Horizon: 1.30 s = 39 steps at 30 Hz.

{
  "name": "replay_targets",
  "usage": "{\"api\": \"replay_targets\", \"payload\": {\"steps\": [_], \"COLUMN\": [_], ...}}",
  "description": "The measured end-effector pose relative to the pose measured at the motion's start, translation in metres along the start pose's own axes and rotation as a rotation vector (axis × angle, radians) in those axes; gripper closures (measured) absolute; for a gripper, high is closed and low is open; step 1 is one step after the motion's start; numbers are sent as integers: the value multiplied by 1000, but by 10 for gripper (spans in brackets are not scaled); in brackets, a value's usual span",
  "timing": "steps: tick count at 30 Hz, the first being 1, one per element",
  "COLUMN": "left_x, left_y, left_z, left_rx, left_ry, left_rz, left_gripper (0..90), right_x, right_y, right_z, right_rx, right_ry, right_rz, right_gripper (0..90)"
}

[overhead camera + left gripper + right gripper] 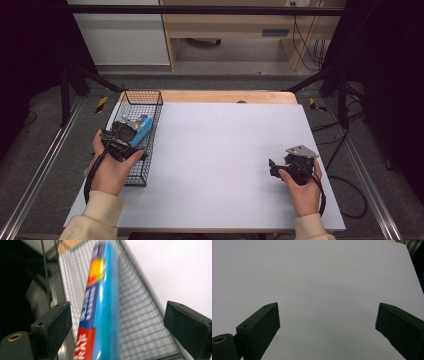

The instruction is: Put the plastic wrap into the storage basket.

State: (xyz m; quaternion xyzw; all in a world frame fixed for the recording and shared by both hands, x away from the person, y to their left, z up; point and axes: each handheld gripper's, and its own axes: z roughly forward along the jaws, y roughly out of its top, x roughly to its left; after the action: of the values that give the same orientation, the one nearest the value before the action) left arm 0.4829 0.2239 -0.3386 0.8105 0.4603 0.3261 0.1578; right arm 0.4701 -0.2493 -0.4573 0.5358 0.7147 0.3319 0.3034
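I see the blue wrap box lying lengthwise along the wire basket, between my left tongs, jaws wide and holding nothing. My right tongs, equally wide and empty, hover well right of the basket over bare surface.

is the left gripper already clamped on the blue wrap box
No, in the left gripper view the left gripper has its jaws wide apart, with the blue wrap box lying between them over the wire basket, untouched.
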Motion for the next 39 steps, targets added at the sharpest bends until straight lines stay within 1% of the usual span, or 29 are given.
{"api": "replay_targets", "payload": {"steps": [2, 3, 4, 5, 6, 8, 10, 13, 16, 19, 21, 22, 23, 26, 28, 30, 33, 36, 38, 39], "left_x": [-6, -11, -11, -19, -19, -28, -37, -49, -59, -68, -75, -78, -81, -89, -96, -102, -109, -116, -120, -122], "left_y": [3, 6, 6, 10, 10, 13, 16, 19, 23, 25, 26, 27, 27, 29, 29, 29, 29, 28, 26, 25], "left_z": [-8, -15, -15, -22, -22, -26, -28, -28, -24, -20, -17, -16, -15, -10, -7, -4, 2, 10, 14, 17], "left_rx": [-66, -109, -109, -161, -161, -196, -214, -237, -286, -302, -323, -330, -334, -344, -342, -344, -352, -357, -360, -366], "left_ry": [-37, -72, -72, -115, -115, -151, -178, -219, -264, -287, -322, -333, -339, -347, -369, -379, -378, -401, -410, -418], "left_rz": [-3, 10, 10, 24, 24, 44, 67, 83, 91, 117, 111, 118, 119, 153, 165, 184, 195, 207, 229, 227], "left_gripper": [63, 62, 61, 60, 55, 53, 51, 50, 50, 51, 51, 51, 52, 55, 55, 54, 57, 58, 58, 58], "right_x": [0, 1, 1, 1, 1, 2, 3, 3, 4, 3, 3, 3, 2, 1, 1, 0, -1, -3, -4, -4], "right_y": [0, 0, 0, 1, 1, 1, 0, -1, -3, -4, -6, -6, -7, -9, -10, -11, -13, -15, -16, -17], "right_z": [-1, -1, -1, -2, -2, -4, -6, -9, -13, -16, -18, -19, -20, -22, -23, -24, -26, -27, -28, -29], "right_rx": [-5, -7, -7, -14, -14, -23, -28, -39, -47, -49, -52, -52, -52, -53, -53, -52, -51, -50, -49, -47], "right_ry": [-5, -8, -8, -12, -12, -14, -16, -19, -21, -24, -30, -30, -33, -38, -41, -42, -44, -45, -45, -46], "right_rz": [-1, -3, -3, -10, -10, -14, -18, -18, -17, -13, -11, -10, -10, -7, -6, -3, 3, 11, 16, 16], "right_gripper": [57, 56, 56, 55, 55, 53, 51, 50, 48, 47, 47, 47, 47, 47, 47, 47, 46, 46, 46, 46]}}
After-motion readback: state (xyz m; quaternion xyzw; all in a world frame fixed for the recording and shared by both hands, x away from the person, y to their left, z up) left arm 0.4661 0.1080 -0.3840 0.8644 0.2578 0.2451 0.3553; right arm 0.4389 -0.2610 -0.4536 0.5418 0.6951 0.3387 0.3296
